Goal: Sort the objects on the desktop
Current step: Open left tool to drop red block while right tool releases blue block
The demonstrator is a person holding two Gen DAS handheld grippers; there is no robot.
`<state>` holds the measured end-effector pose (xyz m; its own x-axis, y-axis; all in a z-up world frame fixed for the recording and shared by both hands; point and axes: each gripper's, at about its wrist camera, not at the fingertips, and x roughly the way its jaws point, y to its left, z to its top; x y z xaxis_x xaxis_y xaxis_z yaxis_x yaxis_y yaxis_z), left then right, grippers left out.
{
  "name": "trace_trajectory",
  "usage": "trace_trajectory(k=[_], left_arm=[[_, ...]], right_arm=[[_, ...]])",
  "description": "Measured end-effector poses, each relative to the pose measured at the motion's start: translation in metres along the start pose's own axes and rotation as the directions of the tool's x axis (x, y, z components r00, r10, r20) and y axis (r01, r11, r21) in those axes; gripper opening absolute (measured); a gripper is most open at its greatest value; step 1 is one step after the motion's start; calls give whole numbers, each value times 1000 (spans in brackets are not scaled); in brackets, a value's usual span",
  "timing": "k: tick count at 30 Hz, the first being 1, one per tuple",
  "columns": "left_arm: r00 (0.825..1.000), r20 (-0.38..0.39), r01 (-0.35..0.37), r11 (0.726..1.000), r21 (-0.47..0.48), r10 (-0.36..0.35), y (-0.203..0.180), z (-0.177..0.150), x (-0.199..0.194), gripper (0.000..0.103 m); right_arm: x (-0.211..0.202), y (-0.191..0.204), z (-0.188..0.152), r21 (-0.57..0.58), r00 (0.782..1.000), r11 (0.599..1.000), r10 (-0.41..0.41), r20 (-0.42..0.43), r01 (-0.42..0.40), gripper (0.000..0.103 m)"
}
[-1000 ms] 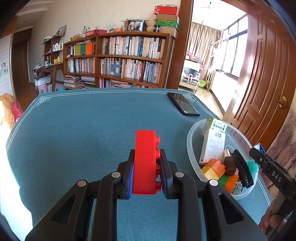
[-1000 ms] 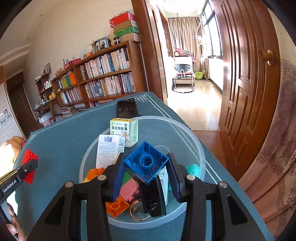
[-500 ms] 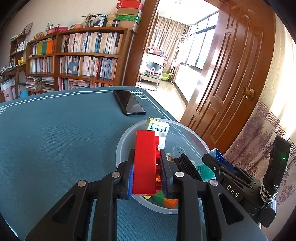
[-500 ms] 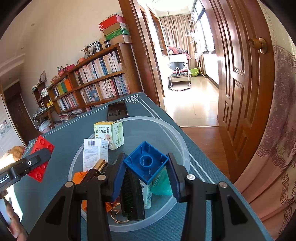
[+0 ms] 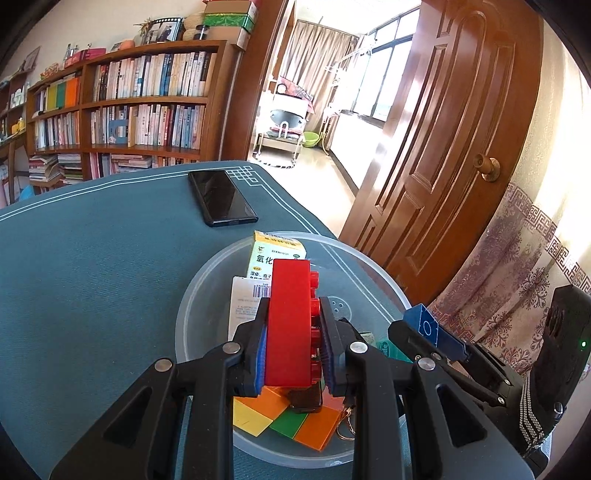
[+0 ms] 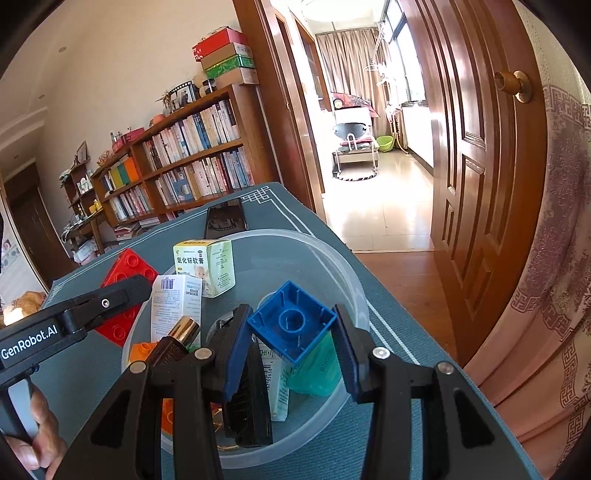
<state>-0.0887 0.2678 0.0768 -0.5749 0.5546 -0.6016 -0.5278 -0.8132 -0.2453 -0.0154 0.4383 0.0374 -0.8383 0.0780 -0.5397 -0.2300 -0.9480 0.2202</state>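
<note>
A lived-in home, most likely a study or living room. Beyond the fingers, a tall wooden bookshelf packed with books fills the far wall, with gift boxes and a framed photo stacked on top. To the right of the fingers an open panelled wooden door with a brass knob leads to a sunlit tiled room with curtains and a window. Just ahead of the fingers lies a teal cloth-covered table with a phone on it.
</note>
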Motion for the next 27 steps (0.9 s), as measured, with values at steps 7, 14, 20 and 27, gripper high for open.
trace_trajectory(k=[7, 14, 20, 27], left_arm=[[1000, 22, -17, 999, -37, 18, 8, -3, -5, 68], [994, 61, -87, 996, -31, 89, 14, -7, -25, 68], [973, 96, -213, 977, 12, 210, 11, -18, -44, 84], [942, 127, -320, 946, 49, 312, 3, -28, -65, 84]], right_arm=[[-2, -1, 0, 9, 999, 999, 42, 14, -42, 65], [-11, 14, -3, -24, 995, 995, 97, 34, -96, 71], [-22, 6, -5, 9, 997, 998, 67, 45, -67, 87], [-36, -3, -16, -9, 1000, 1000, 9, -6, -9, 103]])
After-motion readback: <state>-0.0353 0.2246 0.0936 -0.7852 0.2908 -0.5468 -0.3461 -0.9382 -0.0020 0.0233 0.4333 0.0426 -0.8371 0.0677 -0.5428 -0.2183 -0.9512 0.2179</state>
